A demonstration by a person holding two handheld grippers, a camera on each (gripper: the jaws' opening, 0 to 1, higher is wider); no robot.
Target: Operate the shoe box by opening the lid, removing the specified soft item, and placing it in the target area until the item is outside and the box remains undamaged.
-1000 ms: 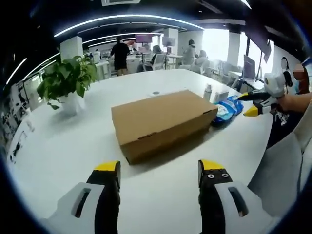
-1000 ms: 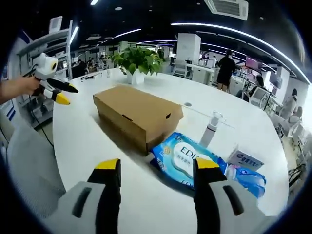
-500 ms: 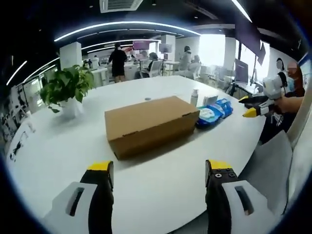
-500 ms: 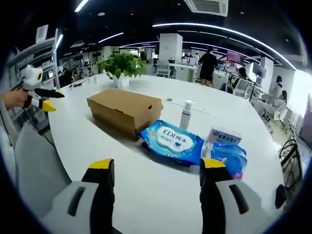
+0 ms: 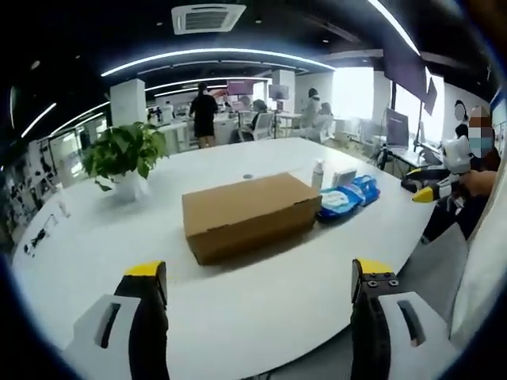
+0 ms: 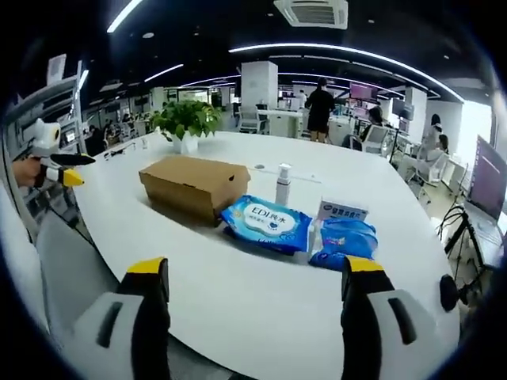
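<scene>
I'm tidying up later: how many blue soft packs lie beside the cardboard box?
2. The larger wipes pack lies right beside the shoe box; a smaller blue pack sits beyond it, in front of a small white carton. More may be hidden behind them.

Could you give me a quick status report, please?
Left gripper and right gripper open, off the table. Shoe box shut. Wet wipes pack beside it.
</scene>
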